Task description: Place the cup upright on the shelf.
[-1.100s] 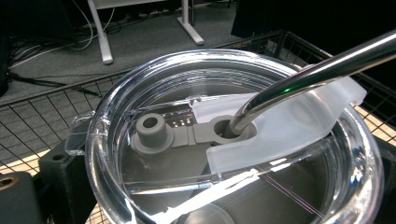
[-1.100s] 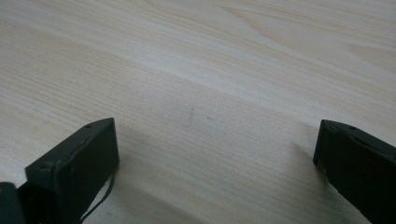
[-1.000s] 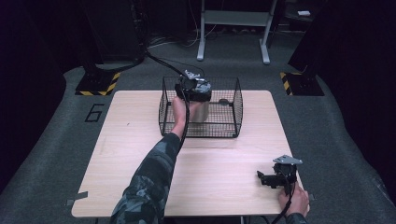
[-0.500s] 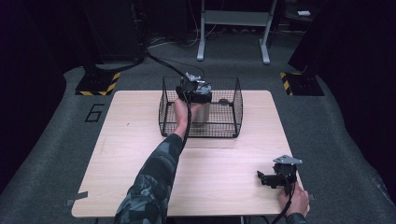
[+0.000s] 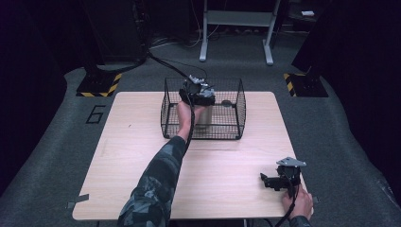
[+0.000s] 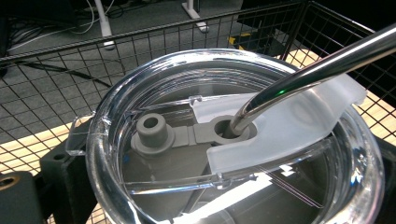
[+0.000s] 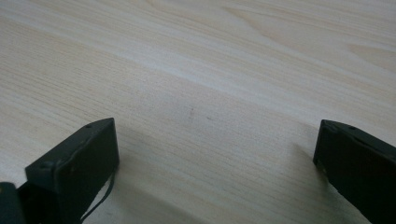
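A tumbler [image 6: 233, 154] with a clear lid stands upright inside the black wire basket [image 5: 236, 111] at the table's [image 5: 118, 156] far middle. Its metal straw [image 6: 317, 63] leans up toward the right in the left gripper view. The left gripper [image 5: 197, 91] is over the basket; its jaws sit either side of the tumbler, but whether they clamp it I cannot tell. Basket walls ring it closely. The right gripper [image 5: 270, 181] rests at the near right corner, jaws spread wide and holding nothing, bare wood around it.
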A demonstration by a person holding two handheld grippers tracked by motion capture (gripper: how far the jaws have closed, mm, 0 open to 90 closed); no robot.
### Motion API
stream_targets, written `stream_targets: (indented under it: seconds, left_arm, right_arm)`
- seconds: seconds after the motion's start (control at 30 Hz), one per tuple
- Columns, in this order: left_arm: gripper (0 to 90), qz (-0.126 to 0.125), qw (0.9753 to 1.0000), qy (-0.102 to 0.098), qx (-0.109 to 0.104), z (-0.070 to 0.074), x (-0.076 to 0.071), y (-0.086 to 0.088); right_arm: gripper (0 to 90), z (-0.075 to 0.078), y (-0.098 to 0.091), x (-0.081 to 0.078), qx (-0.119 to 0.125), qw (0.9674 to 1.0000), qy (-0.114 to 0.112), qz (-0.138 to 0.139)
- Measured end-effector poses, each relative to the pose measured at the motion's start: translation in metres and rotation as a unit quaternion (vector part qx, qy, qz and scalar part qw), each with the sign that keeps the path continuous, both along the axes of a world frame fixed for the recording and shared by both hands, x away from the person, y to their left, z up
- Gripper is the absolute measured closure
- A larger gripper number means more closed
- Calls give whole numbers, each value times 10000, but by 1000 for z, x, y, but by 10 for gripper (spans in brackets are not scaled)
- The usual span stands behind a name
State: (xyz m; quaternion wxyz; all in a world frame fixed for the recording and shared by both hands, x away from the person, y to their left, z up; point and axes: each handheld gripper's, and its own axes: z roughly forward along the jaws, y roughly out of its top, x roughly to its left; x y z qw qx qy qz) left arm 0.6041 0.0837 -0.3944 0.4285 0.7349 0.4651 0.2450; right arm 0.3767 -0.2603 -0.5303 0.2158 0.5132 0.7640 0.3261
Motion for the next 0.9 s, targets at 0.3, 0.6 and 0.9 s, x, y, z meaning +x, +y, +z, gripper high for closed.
stream_targets:
  seconds: [0.3, 0.6, 0.9]
  left_arm:
    - [41, -26, 9999, 72, 73, -5, 1, -3]
    - [41, -85, 9998, 91, 164, -9, 0, -7]
    - [37, -237, 9991, 154, 310, -11, -9, -3]
  right_arm:
    - [0, 0, 0, 0, -1, 10000, -9, -12]
    - [0, 0, 0, 0, 1, 10000, -4, -19]
    - [0, 0, -1, 0, -54, 10000, -11, 56]
